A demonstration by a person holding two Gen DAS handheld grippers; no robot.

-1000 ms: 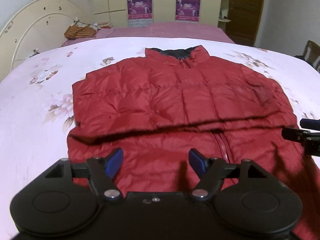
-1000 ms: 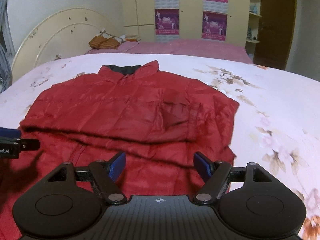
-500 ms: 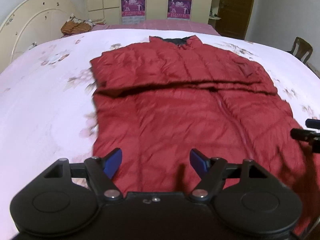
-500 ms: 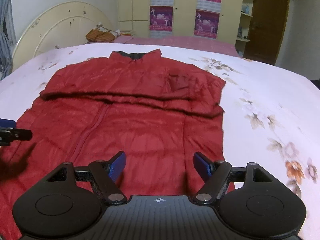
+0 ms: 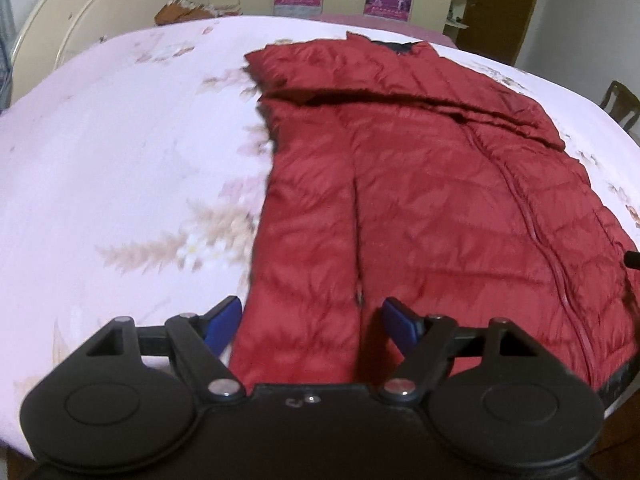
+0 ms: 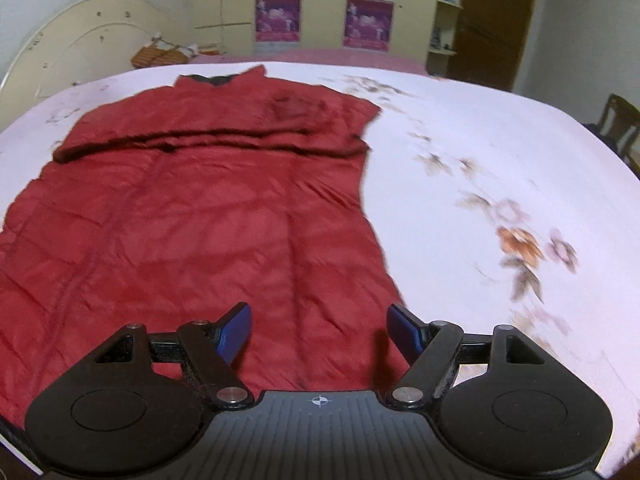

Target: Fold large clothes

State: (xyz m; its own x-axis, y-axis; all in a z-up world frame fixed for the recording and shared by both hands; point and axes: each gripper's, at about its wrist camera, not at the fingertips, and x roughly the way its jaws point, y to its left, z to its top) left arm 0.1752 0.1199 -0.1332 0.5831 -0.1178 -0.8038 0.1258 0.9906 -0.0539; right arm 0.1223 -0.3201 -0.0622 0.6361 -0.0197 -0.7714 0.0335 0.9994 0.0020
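Jacket: a red quilted jacket [image 5: 420, 184] is laid flat on the bed, collar at the far end and hem at the near edge; it is also seen from the right wrist [image 6: 192, 216].
Sleeves: both are folded in across the chest, so that a horizontal ridge is formed below the collar.
Collar: a dark lining [image 6: 212, 79] is shown inside the upright neck.
Zip: a closed seam [image 5: 536, 232] is traced down the front, from the folded band towards the hem.
Bed cover: a pale pink sheet [image 5: 120, 168] printed with flowers is spread under the jacket; the print is smeared by motion blur.
Left gripper: the left gripper [image 5: 312, 320] is held above the jacket's near left corner. Its jaws are spread wide and have just been opening a little further. The fabric edge is seen between the blue pads [image 5: 222, 318], but nothing is clamped.
Right gripper: the right gripper [image 6: 320, 328] is poised over the near right part of the hem. Its jaws are parted widely and nothing is gripped. Whether the pads [image 6: 236, 330] brush the cloth cannot quite be judged, given the blur.
Headboard: a cream arched headboard [image 6: 80, 52] is set at the far left.
Wardrobe: pale yellow doors carrying purple posters [image 6: 366, 22] are seen behind the bed.
Basket: what is probably a woven basket [image 6: 160, 54] is placed beyond the bed.
Chair: a wooden chair [image 5: 620, 104] is partly seen at the right.
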